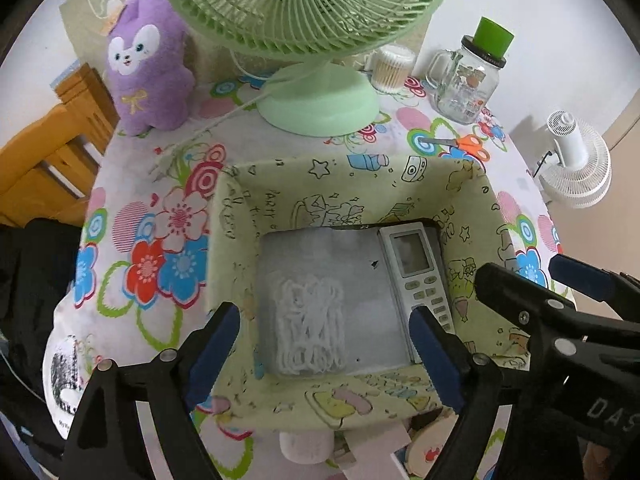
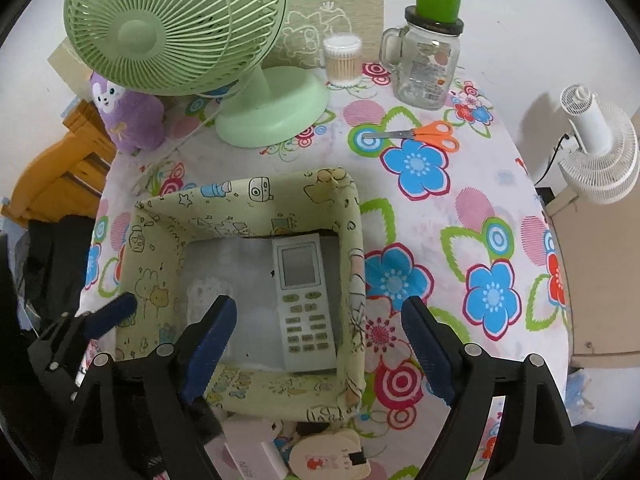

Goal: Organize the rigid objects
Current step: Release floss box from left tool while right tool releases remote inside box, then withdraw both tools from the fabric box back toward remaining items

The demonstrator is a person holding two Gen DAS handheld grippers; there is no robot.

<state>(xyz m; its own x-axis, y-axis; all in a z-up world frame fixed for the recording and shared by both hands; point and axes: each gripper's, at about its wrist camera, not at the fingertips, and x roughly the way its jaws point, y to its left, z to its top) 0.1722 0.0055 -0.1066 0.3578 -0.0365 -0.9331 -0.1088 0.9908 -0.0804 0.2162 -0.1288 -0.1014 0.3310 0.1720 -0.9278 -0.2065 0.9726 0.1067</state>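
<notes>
Both claws are hovering over the fabric basket (image 1: 224, 216), jaws standing wide with nothing between the pads. Below the left gripper (image 1: 324, 344) the basket floor is lying mostly bare; a clear bag of white cord (image 1: 310, 320) is sitting straight under it, and the remote control (image 2: 304, 300) is lying flat under the right gripper (image 2: 320, 344), along the basket's right wall. Ahead of both claws, the green fan (image 2: 276, 108) is blocking the far side. The scissors (image 2: 420, 134) and glass jar (image 2: 424, 68) are standing ahead and to the right. Open tablecloth (image 2: 460, 240) is lying right of the right claw.
</notes>
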